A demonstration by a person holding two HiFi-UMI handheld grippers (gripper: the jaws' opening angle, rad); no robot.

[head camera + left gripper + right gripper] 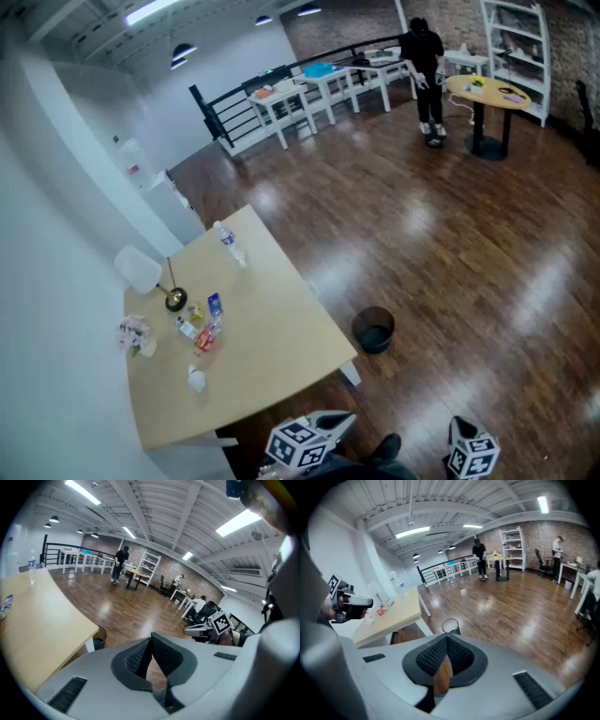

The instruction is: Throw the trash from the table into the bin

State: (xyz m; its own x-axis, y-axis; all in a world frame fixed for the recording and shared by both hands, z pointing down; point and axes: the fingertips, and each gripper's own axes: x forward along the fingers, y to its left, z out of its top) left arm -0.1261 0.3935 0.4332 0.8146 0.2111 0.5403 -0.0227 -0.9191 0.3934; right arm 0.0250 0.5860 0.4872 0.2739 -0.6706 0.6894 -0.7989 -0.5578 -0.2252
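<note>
Closest to the head view's lower edge are the two marker cubes, one on each tool. The left gripper (151, 640) has its ridged pads pressed together at the tips with nothing between them, and the right gripper (446, 641) is likewise closed and empty; both hang off the near end of the table (281, 319), touching nothing. The trash lies on the tabletop toward its wall side: a loose cluster of small wrappers (202, 330), a crumpled white tissue (196, 378) nearer the person, a pinkish crumpled wad (134, 335) by the wall edge, and a clear bottle (229, 243) lying at the far end. Beside the wrappers sits what may be a small dark dish (175, 300), too small to tell. The bin (373, 330) stands upright on the wooden floor just beside the table's near corner.
</note>
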